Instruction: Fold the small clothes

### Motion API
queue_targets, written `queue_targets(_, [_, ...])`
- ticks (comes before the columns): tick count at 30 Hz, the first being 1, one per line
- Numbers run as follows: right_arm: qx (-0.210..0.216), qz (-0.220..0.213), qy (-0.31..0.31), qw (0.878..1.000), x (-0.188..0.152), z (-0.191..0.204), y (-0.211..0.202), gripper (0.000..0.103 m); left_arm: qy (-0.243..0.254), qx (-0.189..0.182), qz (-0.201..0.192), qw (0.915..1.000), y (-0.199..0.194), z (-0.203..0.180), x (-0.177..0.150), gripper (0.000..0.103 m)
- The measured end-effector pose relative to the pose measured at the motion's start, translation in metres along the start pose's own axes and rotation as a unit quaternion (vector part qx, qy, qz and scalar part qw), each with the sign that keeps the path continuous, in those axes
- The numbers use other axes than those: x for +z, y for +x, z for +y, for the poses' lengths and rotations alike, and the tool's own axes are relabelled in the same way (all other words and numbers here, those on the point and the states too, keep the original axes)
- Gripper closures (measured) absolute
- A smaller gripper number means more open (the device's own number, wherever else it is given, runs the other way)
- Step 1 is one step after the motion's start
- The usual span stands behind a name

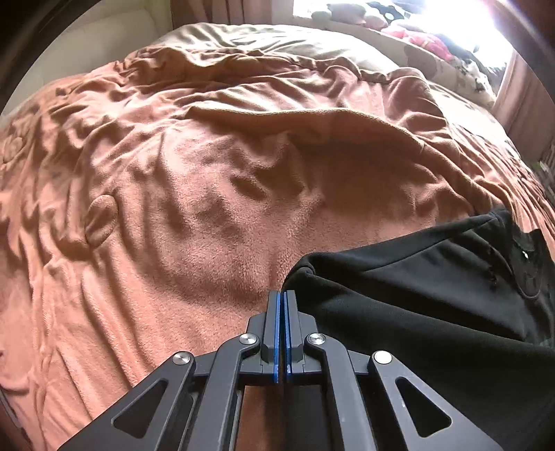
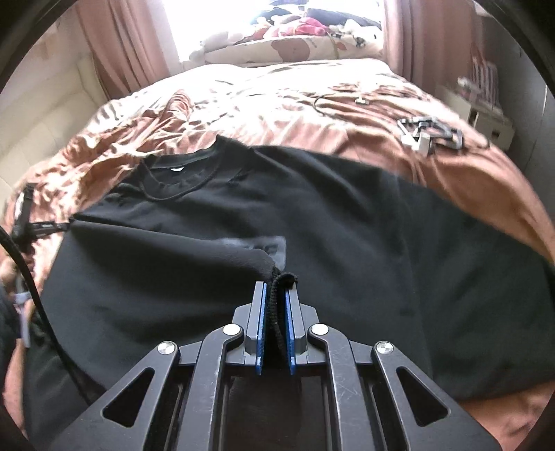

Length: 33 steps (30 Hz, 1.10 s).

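Note:
A black shirt point(image 2: 312, 208) lies spread on the bed, its collar point(image 2: 180, 177) toward the far left. My right gripper point(image 2: 275, 288) is shut on a bunched black edge of the shirt, folded over the shirt's middle. In the left wrist view the shirt point(image 1: 433, 295) fills the lower right. My left gripper point(image 1: 281, 295) is shut, its blue pads together, right at the shirt's left edge; a thin bit of fabric seems pinched at the tips.
A wrinkled salmon blanket point(image 1: 173, 190) covers the bed. A grey and white device point(image 2: 430, 133) and a cable point(image 2: 333, 100) lie at the far right. Pillows and soft toys point(image 2: 305, 31) sit by the bright window. A black cable point(image 2: 31, 277) hangs at left.

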State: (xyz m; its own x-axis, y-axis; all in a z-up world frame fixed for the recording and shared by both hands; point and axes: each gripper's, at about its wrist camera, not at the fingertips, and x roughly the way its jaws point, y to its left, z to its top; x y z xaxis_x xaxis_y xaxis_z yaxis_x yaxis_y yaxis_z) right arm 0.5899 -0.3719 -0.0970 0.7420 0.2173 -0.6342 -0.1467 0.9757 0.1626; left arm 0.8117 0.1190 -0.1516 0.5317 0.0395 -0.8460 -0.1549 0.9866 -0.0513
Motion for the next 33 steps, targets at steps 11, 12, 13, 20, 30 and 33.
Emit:
queue_targets(11, [-0.045, 0.010, 0.036, 0.998, -0.011, -0.017, 0.013, 0.036, 0.016, 0.010, 0.028, 0.9994, -0.011, 0.014, -0.012, 0.065])
queue_targets(12, [-0.035, 0.012, 0.039, 0.999, -0.016, -0.020, 0.006, 0.036, 0.014, 0.010, 0.023, 0.9996, -0.019, 0.018, -0.015, 0.055])
queue_targets(13, [-0.024, 0.013, 0.042, 0.999, -0.022, -0.023, 0.000, 0.036, 0.013, 0.007, 0.019, 0.9997, -0.025, 0.021, -0.018, 0.050])
queue_targets(20, [0.011, -0.006, 0.098, 0.995, -0.044, -0.060, -0.045, 0.036, 0.030, -0.006, 0.015, 0.9994, -0.068, 0.024, -0.046, 0.038])
queue_targets(30, [0.003, -0.052, 0.200, 0.978, -0.092, -0.129, -0.104, 0.022, 0.037, -0.037, 0.002, 0.9986, -0.123, -0.003, -0.084, 0.015])
queue_targets(33, [0.010, -0.056, 0.253, 0.966, -0.108, -0.157, -0.117, 0.022, 0.047, -0.048, -0.004, 0.9978, -0.133, -0.020, -0.092, 0.012])
